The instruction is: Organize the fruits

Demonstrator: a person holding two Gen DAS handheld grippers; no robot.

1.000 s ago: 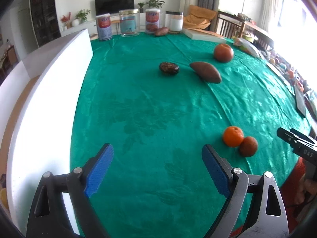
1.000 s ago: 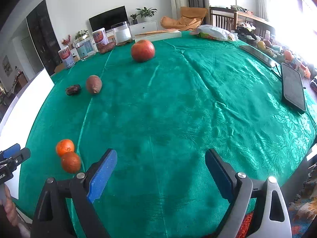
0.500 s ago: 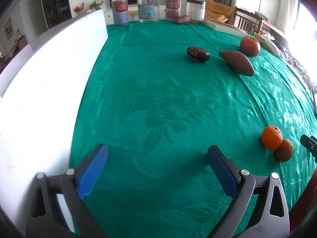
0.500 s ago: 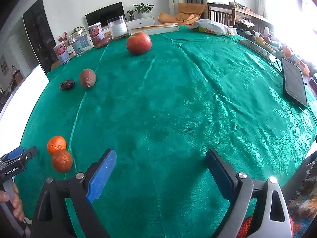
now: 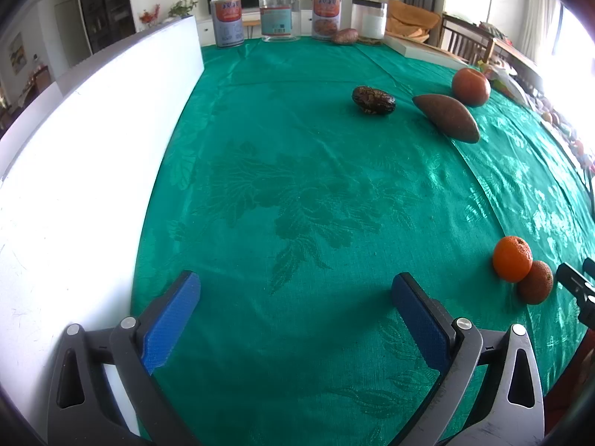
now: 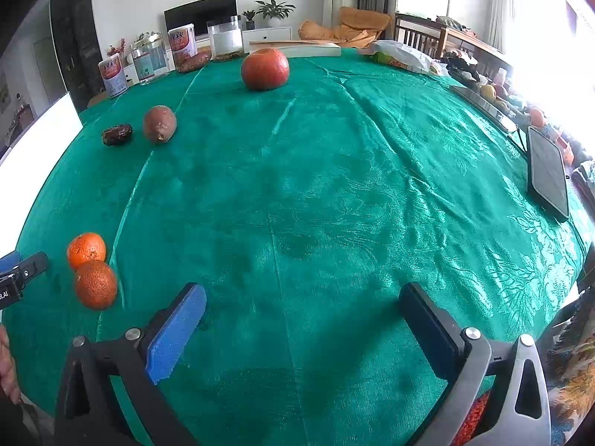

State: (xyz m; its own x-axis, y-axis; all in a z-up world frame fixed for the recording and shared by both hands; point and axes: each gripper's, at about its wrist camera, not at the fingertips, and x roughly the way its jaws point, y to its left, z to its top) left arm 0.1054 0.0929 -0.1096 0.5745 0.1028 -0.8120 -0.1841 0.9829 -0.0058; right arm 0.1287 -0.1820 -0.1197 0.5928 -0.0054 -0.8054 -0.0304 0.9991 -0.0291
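Observation:
Two oranges [image 5: 512, 258] [image 5: 535, 281] touch each other near the table's front edge; the right wrist view has the same pair of oranges [image 6: 86, 250] [image 6: 96, 284] at its left. Farther back lie a dark date-like fruit [image 5: 373, 100], a brown sweet potato [image 5: 445, 118] and a red apple [image 5: 470, 86]. My left gripper [image 5: 293, 304] stands open over bare green cloth, left of the oranges. My right gripper [image 6: 303, 316] is opening, with nothing between its blue pads, right of the oranges.
A white foam board [image 5: 74, 156] runs along the table's left side. Cans and jars [image 5: 279, 15] and another sweet potato [image 5: 344, 35] line the far edge. A dark tablet [image 6: 548, 176] lies at the right edge. The green tablecloth [image 6: 334, 186] covers the table.
Both pairs of jaws have spread wider. The left wrist view has swung so the foam board fills more of its left side and the oranges sit farther right.

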